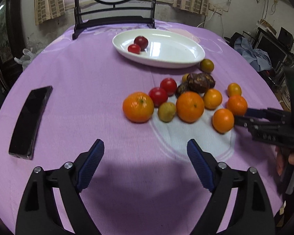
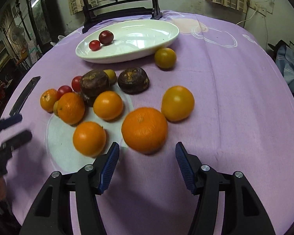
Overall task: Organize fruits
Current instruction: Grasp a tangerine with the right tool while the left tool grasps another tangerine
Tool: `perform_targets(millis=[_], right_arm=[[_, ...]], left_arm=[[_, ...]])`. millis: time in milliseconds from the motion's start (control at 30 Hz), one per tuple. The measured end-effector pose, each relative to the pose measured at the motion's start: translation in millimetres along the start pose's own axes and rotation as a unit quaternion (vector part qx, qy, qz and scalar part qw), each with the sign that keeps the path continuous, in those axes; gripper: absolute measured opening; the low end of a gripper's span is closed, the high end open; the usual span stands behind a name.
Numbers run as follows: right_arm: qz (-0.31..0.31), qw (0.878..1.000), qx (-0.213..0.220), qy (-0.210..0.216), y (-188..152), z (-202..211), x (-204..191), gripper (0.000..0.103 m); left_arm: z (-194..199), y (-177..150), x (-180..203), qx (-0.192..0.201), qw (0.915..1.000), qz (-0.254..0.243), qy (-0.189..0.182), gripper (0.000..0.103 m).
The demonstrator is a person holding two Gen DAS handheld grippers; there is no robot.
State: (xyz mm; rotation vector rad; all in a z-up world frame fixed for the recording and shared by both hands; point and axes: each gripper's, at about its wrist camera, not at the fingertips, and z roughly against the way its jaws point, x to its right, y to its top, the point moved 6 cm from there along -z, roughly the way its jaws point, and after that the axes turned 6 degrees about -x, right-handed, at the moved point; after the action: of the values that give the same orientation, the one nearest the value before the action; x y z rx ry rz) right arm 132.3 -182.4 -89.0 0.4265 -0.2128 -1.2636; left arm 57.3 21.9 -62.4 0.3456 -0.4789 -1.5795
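Note:
A white oval plate (image 1: 176,49) (image 2: 137,37) at the back of the purple table holds two red tomatoes (image 1: 137,45) (image 2: 101,40). In front of it lie several loose fruits: oranges, red tomatoes (image 1: 162,92), yellow-green fruits and dark brown ones (image 2: 133,80). My left gripper (image 1: 146,145) is open over bare cloth, short of a large orange (image 1: 138,107). My right gripper (image 2: 147,148) is open too, with an orange (image 2: 144,129) just ahead of its fingertips and outside the pads. Each gripper shows in the other's view: the right gripper (image 1: 244,116), the left gripper (image 2: 22,127).
A black phone (image 1: 29,121) (image 2: 25,94) lies at the table's left. A round painted screen on a black stand (image 1: 115,13) stands behind the plate. A hand (image 1: 288,162) grips the right tool. Purple cloth (image 2: 235,98) stretches right of the fruits.

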Motion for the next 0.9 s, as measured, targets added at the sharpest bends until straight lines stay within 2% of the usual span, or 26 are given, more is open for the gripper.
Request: perform_targets(millis=[67,133,367,467,633,867,900], right_arm=[[-0.003,1.000,0.003,-0.002,5.3,-2.9,0.3,0.057],[-0.006,1.000,0.009,0.001,9.3,-3.4,0.1,0.046],[-0.018,0.999,0.026,0.015,-1.8,12.0,0.7,0.045],[-0.022,0.999,0.033,0.023,-9.3,21.0,1.8,0.045],[-0.025,0.999,0.031,0.037,-18.3,26.1,1.6,0.045],[-0.025,0.998,0.032,0.044,-19.6,27.8,-2.1,0.045],[-0.026,0.998,0.034,0.043,-18.6,28.4,-2.6,0.045]], left_arm=[[-3.4,-1.1,-1.5,-0.006,1.0000,0.004,0.004,0.084],[-5.8,0.1,-3.4,-0.009,0.9999,0.008,0.008,0.084],[-15.0,14.3,-9.0,0.000,0.9996,0.001,0.028,0.084],[-26.1,23.3,-14.2,-0.010,0.9992,0.000,0.038,0.084],[-46.0,33.2,-17.2,-0.032,0.9990,-0.008,0.029,0.067],[-61.0,52.9,-15.5,-0.028,0.9985,-0.031,0.035,0.063],[-60.5,53.9,-13.7,-0.026,0.9985,-0.035,0.032,0.054]])
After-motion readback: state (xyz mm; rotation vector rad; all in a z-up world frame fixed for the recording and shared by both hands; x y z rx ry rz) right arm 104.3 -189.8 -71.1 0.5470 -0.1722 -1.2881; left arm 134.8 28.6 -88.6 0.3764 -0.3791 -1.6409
